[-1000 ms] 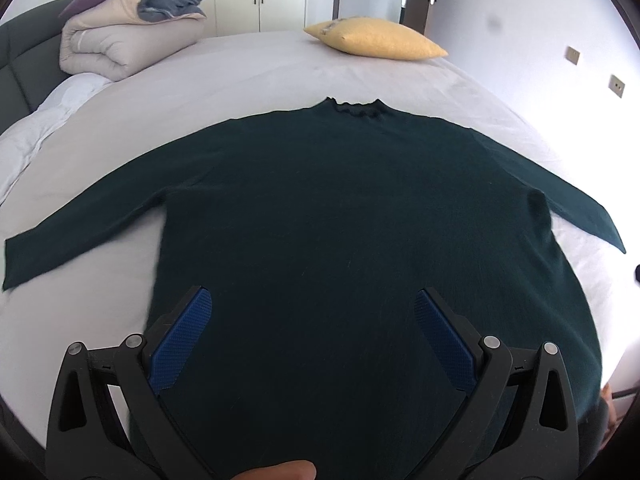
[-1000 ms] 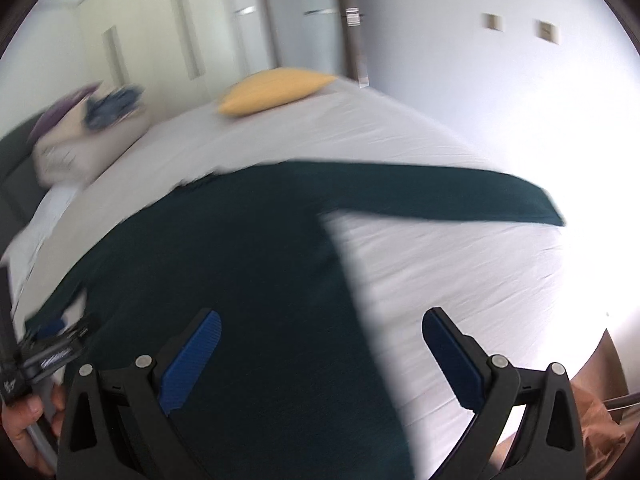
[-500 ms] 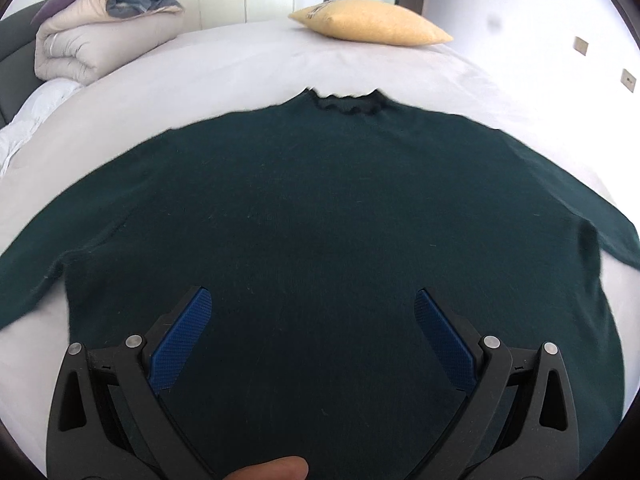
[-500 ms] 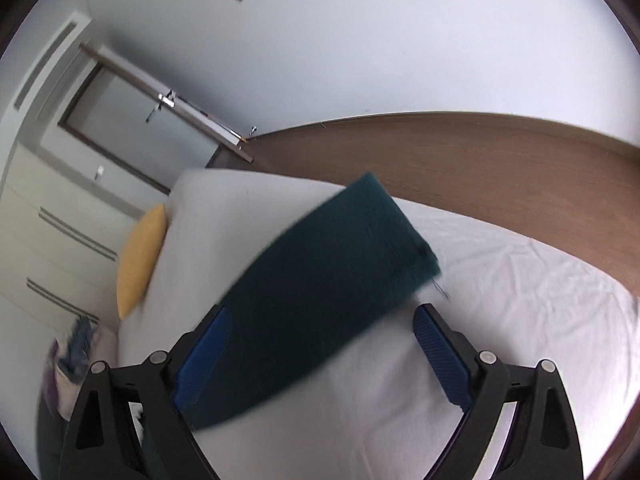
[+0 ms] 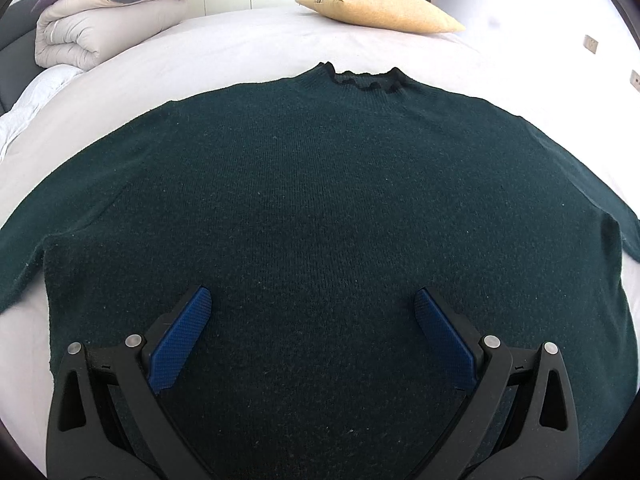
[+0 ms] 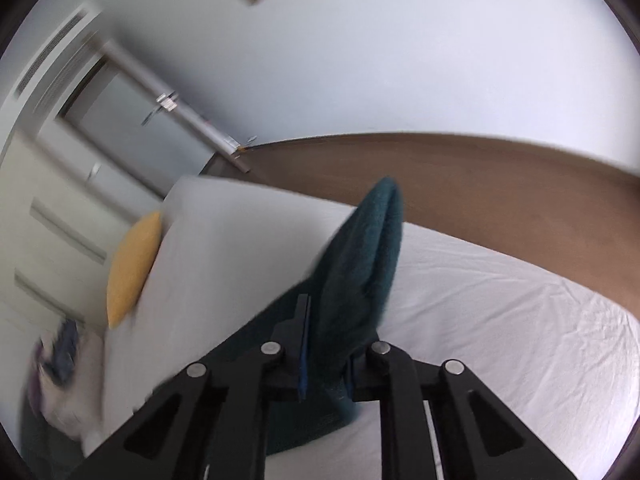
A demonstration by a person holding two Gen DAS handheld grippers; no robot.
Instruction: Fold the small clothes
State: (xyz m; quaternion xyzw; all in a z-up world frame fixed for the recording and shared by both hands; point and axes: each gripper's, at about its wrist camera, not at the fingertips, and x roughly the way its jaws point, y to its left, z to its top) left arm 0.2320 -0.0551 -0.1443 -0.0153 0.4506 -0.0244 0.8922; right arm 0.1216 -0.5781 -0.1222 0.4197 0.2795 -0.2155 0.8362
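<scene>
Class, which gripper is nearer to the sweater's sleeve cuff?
Right. The right gripper is closing on the sleeve cuff; the left gripper hovers open over the sweater body.

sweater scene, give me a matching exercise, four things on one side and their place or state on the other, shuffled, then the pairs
Things:
1. sweater body
2. yellow pillow
3. sleeve end
4. left tool

Places or states:
A. pinched in the closing right tool, lifted off the sheet
B. wide open above the lower part of the sweater
C. spread flat on the white bed
D. at the far edge of the bed, beyond the collar

Pairs: 1-C, 2-D, 3-A, 4-B
</scene>
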